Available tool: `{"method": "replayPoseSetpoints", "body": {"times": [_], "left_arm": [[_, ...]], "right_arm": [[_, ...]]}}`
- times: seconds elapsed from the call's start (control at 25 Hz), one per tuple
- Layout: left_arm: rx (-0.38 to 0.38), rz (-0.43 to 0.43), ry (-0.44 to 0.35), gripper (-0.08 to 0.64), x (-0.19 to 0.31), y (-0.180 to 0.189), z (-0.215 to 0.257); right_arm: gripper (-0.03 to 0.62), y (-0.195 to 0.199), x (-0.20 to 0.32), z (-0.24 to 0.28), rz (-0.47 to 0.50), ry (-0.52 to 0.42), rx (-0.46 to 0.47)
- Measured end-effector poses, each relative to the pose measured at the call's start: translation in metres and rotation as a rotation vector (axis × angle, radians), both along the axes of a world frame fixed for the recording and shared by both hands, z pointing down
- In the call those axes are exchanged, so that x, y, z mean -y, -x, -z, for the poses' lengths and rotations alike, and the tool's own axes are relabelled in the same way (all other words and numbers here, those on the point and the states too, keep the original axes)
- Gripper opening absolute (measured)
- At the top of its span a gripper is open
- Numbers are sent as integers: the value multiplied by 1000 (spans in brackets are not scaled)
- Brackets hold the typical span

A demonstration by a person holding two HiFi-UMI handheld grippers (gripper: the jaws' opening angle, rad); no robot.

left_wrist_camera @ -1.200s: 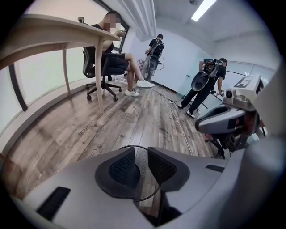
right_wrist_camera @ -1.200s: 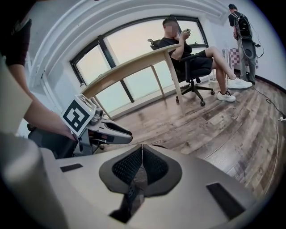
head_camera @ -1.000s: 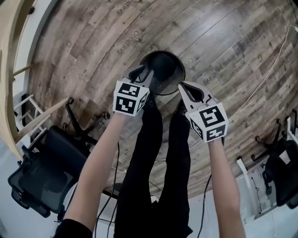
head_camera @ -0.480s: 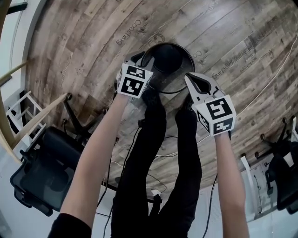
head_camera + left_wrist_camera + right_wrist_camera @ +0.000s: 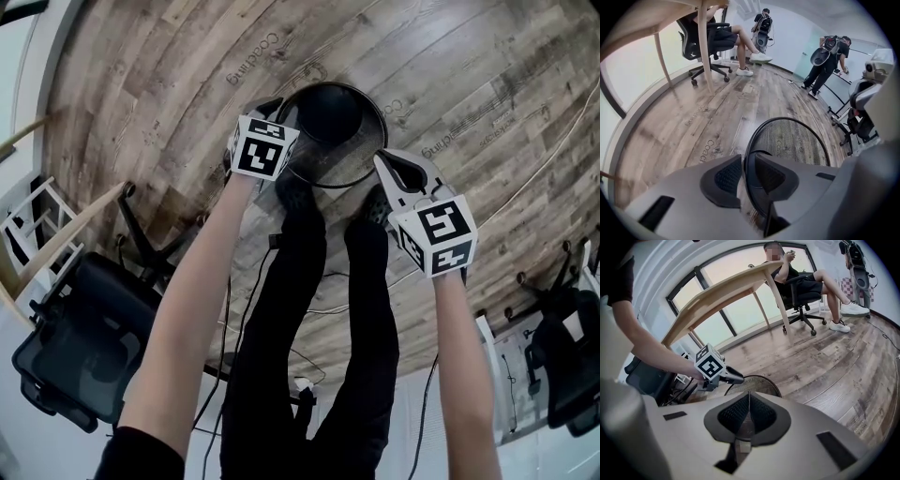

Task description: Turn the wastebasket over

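The wastebasket is a round black mesh bin. It stands upright on the wooden floor with its mouth facing up. My left gripper is at the bin's left rim. In the left gripper view the rim and mesh wall run between its pads, and the jaws are closing with a small gap still showing. My right gripper hovers just off the right side of the bin, shut with nothing in it. The right gripper view shows the basket beyond its jaws, with the left gripper at the rim.
My own feet in dark shoes stand right behind the basket. A black office chair and a wooden table leg are at the left. Cables cross the floor on the right. A seated person and standing people are farther off.
Both grippers have sunk toward the basket. The left one has moved from above the bin onto its left rim, and the right one has dropped beside the right rim.
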State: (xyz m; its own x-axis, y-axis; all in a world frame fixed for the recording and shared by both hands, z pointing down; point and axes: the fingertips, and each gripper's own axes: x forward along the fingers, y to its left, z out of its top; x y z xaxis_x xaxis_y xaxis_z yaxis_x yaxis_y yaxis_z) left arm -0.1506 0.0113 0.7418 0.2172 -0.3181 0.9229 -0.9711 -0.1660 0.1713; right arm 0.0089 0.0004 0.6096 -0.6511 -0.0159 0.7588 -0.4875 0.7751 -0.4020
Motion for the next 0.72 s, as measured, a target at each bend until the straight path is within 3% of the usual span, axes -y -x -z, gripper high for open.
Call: {"method": "replayPoseSetpoints", "body": {"times": [0.28, 0.72], "left_arm": [[69, -36, 34, 43, 0, 3, -6], [48, -74, 14, 41, 3, -22, 18]], "right_arm": [[34, 1, 3, -6, 20, 18, -8], [34, -9, 8, 2, 13, 11, -10]]}}
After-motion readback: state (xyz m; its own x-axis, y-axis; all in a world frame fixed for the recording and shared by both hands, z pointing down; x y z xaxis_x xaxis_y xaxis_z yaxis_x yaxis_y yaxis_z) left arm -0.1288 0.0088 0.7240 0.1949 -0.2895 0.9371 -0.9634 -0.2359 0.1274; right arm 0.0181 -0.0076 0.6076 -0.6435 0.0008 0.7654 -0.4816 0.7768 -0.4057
